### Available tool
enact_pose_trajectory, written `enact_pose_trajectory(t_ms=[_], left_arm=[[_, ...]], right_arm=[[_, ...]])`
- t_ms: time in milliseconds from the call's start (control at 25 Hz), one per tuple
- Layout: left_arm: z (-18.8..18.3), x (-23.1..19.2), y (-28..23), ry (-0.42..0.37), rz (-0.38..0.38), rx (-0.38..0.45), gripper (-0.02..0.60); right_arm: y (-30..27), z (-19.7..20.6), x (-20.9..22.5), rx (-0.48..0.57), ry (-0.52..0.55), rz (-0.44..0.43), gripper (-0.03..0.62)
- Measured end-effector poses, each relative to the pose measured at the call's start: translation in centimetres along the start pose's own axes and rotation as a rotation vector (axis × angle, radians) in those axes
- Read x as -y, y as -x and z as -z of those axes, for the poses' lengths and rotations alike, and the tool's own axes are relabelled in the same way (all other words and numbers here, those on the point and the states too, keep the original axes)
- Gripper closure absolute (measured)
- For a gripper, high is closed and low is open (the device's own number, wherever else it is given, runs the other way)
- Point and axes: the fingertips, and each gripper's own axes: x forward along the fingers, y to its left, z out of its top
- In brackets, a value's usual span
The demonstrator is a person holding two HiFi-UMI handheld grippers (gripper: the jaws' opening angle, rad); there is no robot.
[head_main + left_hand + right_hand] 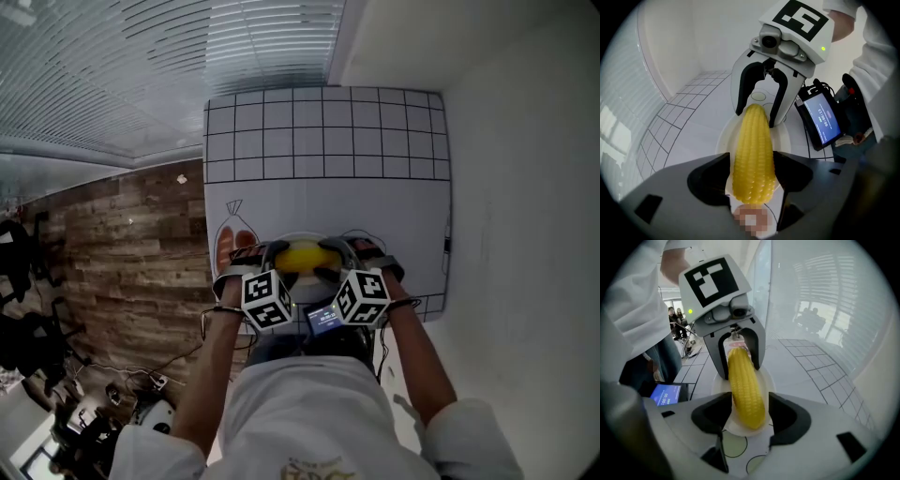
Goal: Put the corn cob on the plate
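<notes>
Right now we are clamping the thick end of the corn cob (pixel 751 154) in the left gripper (pixel 752 180), its jaws pressing on both sides. We are holding the right gripper (pixel 749 411) around the cob's narrower end, jaws standing wide apart with a thin gap showing at one pad, so it is gripping nothing. The cob is spanning between the two grippers, directly over the white plate (pixel 723 138); whether it is touching the plate we cannot tell. Beyond the plate, the white mat (pixel 323 131) is stretching away with its black grid.
</notes>
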Motion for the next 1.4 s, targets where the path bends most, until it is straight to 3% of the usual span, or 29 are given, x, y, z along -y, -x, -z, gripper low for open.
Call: enact_pose_trajectory(t_ms=[200, 360, 480, 640, 680, 760, 800, 920, 1000, 1160, 1280, 1400], left_arm=[[0.2, -0.3, 1.2, 0.038, -0.039, 0.03, 0.295], [-0.6, -1.0, 3.1, 0.037, -0.111, 0.075, 0.293], [-1.2, -1.1, 5.0, 0.096, -0.169, 0.147, 0.295], [-1.5, -1.5, 8.1, 0.216, -0.259, 0.275, 0.307], [-1.7, -1.5, 9.2, 0.23, -0.297, 0.313, 0.349], [-2.2, -1.4, 11.6, 0.27, -0.368, 0.413, 0.546], [-2.5, -1.2, 12.9, 0.309, -0.382, 0.482, 0.564], [-3.5, -1.0, 17.5, 0.459, -0.424, 0.714, 0.573], [-3.5, -0.8, 20.4, 0.526, -0.485, 0.816, 0.573], [-3.3, 0.5, 25.1, 0.532, -0.595, 0.917, 0.574], [-3.6, 1.6, 28.2, 0.54, -0.614, 1.009, 0.574], [-3.3, 2.1, 30.3, 0.541, -0.649, 1.05, 0.574]], right_arm=[[3.3, -0.7, 1.2, 0.111, -0.16, 0.153, 0.344], [5.9, -2.2, 1.8, 0.201, -0.239, 0.265, 0.387], [7.7, -3.4, 1.8, 0.268, -0.285, 0.345, 0.431], [10.4, -4.5, 1.7, 0.355, -0.373, 0.468, 0.523], [11.3, -4.8, 1.7, 0.382, -0.393, 0.5, 0.544], [13.4, -5.4, 1.8, 0.434, -0.438, 0.577, 0.585], [14.4, -5.6, 1.7, 0.46, -0.466, 0.611, 0.586], [16.7, -5.9, 1.2, 0.538, -0.531, 0.665, 0.586], [18.1, -6.3, 0.6, 0.564, -0.539, 0.7, 0.586], [21.1, -7.7, -0.6, 0.617, -0.547, 0.795, 0.586], [23.2, -8.8, -1.9, 0.682, -0.568, 0.833, 0.588], [24.4, -9.5, -2.9, 0.697, -0.572, 0.853, 0.588]])
